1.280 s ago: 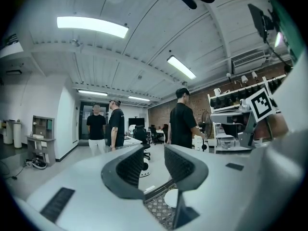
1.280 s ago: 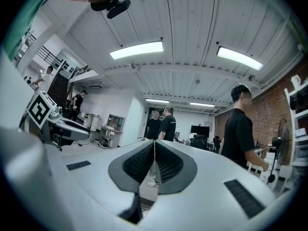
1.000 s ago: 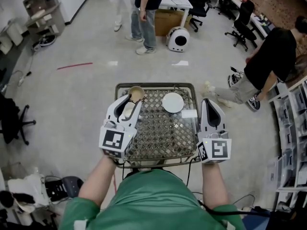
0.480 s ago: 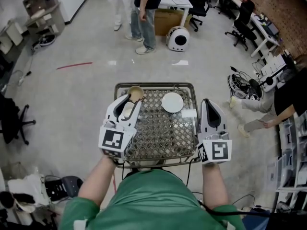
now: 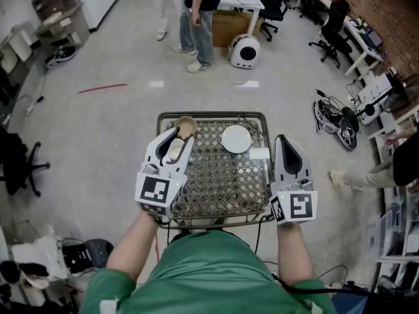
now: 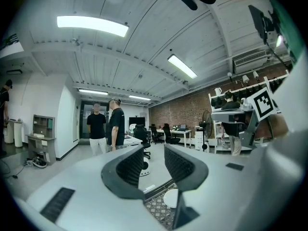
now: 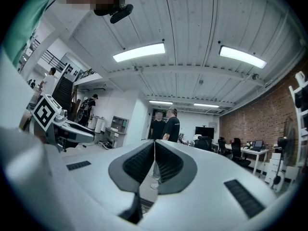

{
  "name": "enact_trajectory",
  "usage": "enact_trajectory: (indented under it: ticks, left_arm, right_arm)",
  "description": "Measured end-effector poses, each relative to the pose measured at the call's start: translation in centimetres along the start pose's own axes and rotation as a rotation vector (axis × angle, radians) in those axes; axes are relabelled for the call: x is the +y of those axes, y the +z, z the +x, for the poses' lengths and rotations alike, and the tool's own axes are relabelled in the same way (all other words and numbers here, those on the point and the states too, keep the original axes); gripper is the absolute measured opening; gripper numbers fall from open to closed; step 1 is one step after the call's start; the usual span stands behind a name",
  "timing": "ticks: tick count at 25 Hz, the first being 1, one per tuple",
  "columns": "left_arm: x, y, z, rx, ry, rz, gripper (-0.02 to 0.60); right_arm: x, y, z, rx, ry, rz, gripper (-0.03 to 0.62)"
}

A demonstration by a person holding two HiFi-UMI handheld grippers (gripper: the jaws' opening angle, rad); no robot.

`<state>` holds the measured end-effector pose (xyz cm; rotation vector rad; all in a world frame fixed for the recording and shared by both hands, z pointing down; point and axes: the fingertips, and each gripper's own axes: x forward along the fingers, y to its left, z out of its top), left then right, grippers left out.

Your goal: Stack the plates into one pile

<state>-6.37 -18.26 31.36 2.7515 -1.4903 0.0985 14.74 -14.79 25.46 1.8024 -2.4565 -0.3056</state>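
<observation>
Jaws on the left gripper [image 5: 175,136] are held apart and empty, those on the right gripper [image 5: 287,141] are pressed together; a white plate [image 5: 236,139] is seen on the mesh bench [image 5: 216,182].

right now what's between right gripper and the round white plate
In the head view, a small white rectangle lies on the metal mesh between right gripper and white plate.
</observation>
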Motion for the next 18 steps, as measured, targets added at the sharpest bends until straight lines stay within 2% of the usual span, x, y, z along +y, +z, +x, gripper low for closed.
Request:
enact_trajectory:
  ticks: [18]
  left_arm:
    - [-0.7,-0.3,1.7,0.032,0.014,0.008,0.144]
  right_arm:
    - [-1.6,-1.8,1.0,0.017,0.015,0.004,0.026]
